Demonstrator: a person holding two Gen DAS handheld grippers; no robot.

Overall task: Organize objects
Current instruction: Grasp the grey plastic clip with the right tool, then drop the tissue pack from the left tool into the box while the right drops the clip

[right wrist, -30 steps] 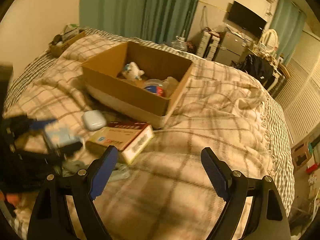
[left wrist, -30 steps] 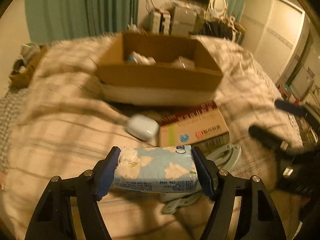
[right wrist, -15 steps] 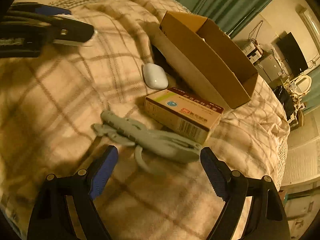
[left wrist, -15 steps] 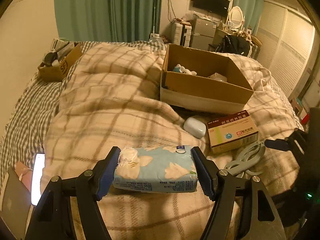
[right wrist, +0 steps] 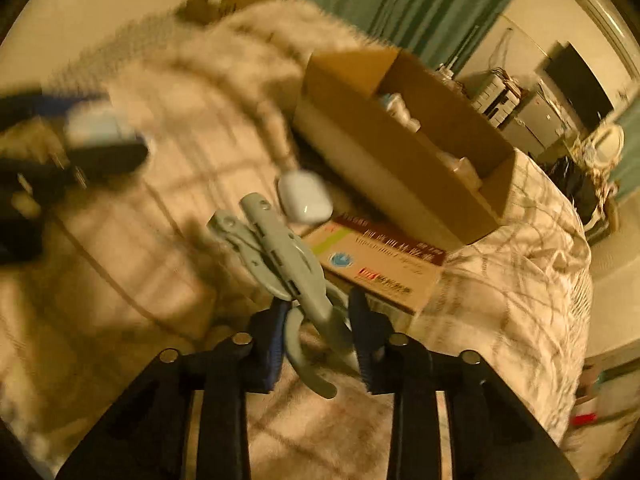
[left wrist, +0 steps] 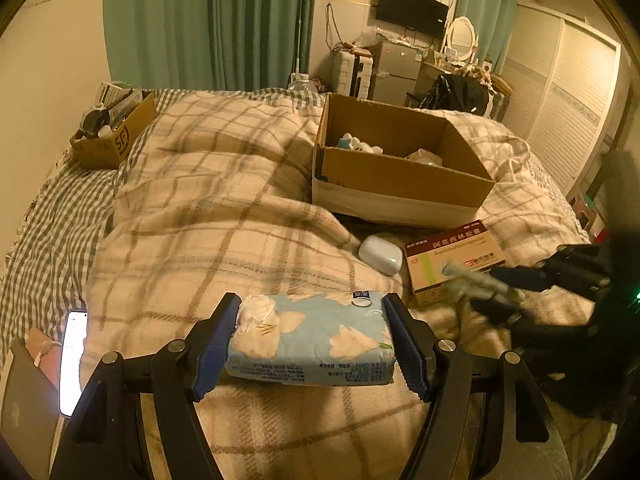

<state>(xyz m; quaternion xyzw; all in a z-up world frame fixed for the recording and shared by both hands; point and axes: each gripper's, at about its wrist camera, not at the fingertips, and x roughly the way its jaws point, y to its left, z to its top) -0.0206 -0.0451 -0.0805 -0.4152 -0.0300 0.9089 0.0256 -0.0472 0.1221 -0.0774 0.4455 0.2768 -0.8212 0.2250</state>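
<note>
My left gripper (left wrist: 312, 340) is shut on a blue floral tissue pack (left wrist: 312, 340) and holds it above the plaid blanket. My right gripper (right wrist: 318, 332) is shut on grey folding pliers (right wrist: 280, 256), lifted off the bed; it also shows blurred in the left wrist view (left wrist: 492, 292). An open cardboard box (left wrist: 400, 184) with a few items inside sits on the bed, also in the right wrist view (right wrist: 400, 152). In front of it lie a white earbud case (left wrist: 380, 254) and a medicine box (left wrist: 452, 260).
A lit phone (left wrist: 74, 360) and a laptop (left wrist: 24, 412) lie at the bed's left edge. A small cardboard box (left wrist: 114, 132) of clutter stands at the far left. Cabinets and a TV (left wrist: 412, 10) are behind the bed.
My right gripper has shut on the grey pliers and lifted them off the blanket. My left gripper still holds the tissue pack and has drifted slightly back.
</note>
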